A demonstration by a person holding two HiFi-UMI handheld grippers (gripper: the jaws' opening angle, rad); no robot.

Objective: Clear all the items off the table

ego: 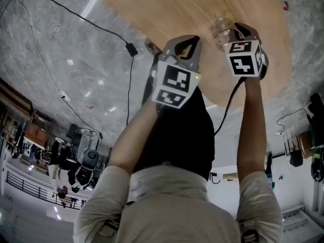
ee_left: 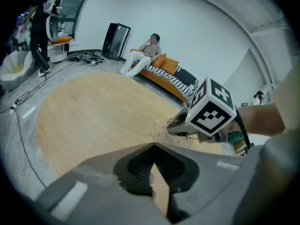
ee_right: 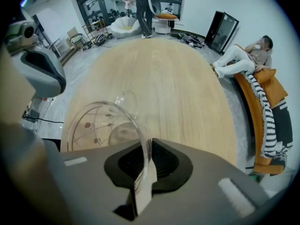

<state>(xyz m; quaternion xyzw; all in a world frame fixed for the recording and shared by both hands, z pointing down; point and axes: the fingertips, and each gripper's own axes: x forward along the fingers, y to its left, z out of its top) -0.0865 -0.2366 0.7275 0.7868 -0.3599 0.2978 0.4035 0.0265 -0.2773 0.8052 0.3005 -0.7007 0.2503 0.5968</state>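
**A:** Biggest thing first, quick.

**B:** The oval light-wood table (ee_right: 178, 78). Apart from one glass, I see no other item on its top in either gripper view.

**A:** Grippers?

**B:** The right gripper (ee_right: 146, 146) is clenched on the rim of a clear glass cup with a leaf pattern (ee_right: 93, 121), with the glass wall pinched between its two jaws. The left gripper (ee_left: 153, 148) has its jaw tips pressed together with nothing between them, only table wood showing through the gap behind the tips. It hangs just beside the right one, at the near end of the table.

**A:** Where's the cup exactly?

**B:** At the near end of the table, tilted in the right gripper's grasp. I can't tell whether its base touches the wood.

**A:** Step?

**B:** I'd call it grasp made, carry-off pending. This looks like the last item to clear.

**A:** Next move?

**B:** Probably lift it and carry it past the table edge. A rim pinch on thin glass is a slippery hold, so the squeeze should stay steady and the swing slow. The left gripper could come under as support, but it would have to unclench first.
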